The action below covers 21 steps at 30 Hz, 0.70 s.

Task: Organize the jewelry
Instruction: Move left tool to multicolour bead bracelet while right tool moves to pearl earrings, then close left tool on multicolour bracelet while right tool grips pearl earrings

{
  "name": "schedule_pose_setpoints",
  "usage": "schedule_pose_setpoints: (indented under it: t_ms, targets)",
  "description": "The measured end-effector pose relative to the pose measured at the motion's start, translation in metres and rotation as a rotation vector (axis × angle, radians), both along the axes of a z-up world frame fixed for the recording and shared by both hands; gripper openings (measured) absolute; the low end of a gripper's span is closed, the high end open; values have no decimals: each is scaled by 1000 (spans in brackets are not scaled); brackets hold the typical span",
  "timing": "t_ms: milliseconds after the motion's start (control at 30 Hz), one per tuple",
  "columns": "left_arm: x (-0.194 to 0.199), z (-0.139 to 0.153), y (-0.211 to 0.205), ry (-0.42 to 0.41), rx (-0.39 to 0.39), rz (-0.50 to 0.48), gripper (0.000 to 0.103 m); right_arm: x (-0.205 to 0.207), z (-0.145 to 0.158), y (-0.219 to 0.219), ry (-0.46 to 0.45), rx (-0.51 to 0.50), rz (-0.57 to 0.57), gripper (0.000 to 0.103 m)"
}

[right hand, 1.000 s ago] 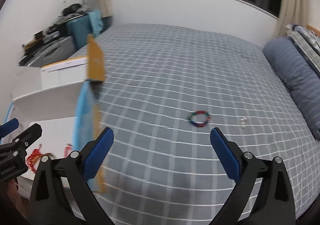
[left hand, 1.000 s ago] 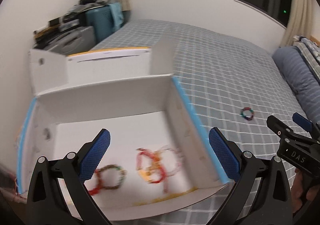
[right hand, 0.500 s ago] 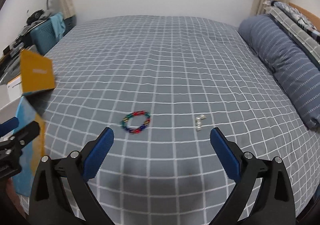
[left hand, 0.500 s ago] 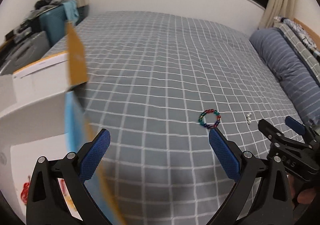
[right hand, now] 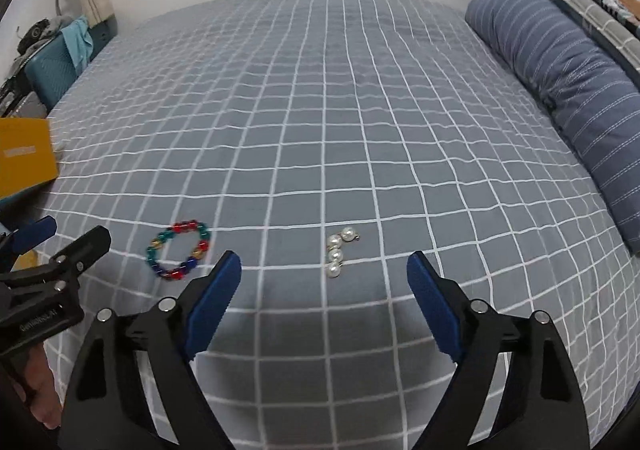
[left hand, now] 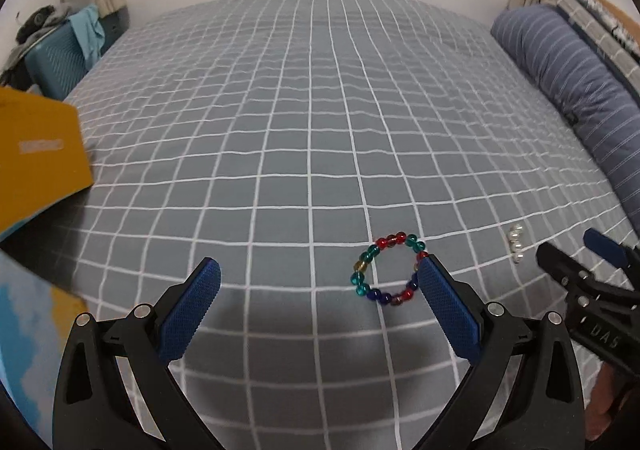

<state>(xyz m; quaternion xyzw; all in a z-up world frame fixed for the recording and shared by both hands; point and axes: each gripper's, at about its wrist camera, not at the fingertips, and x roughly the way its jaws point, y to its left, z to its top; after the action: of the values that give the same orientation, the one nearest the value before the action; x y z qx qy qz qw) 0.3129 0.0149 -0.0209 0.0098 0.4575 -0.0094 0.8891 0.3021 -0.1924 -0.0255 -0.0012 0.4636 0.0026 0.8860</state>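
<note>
A bracelet of red, green and blue beads (left hand: 387,270) lies flat on the grey checked bedspread; it also shows in the right wrist view (right hand: 178,250). My left gripper (left hand: 318,280) is open and empty, its right finger just beside the bracelet. A short string of white pearls (right hand: 338,251) lies to the right of the bracelet, also seen in the left wrist view (left hand: 516,243). My right gripper (right hand: 325,273) is open and empty, with the pearls just ahead between its fingers.
The open jewelry box's yellow flap (left hand: 38,148) and blue side (left hand: 28,334) stand at the left edge. A striped blue pillow (right hand: 568,66) lies along the bed's right side. A teal case with clutter (left hand: 60,58) stands at the far left.
Both grippers have swung right, away from the box and toward the bed. The bracelet and pearls are now much closer. The box interior has left view.
</note>
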Motion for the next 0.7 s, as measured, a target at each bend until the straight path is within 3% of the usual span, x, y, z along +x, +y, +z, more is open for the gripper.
schedule_pose_setpoints:
  t_ms: [233,500,633,700]
  targets:
    - [25,-28,-12,36,-8,-15,97,24,-25,-8,66,24,13,59]
    - [35,-50,-15,55,12,0,97,34,-40,-7,98,15,14,52]
    - [36,-56,-13,56,9,-2,97,36,-45,-7,109,23,2,42]
    - [40,-58,-14,64,0,-7,89,37,-46,-5,113,14,1,37]
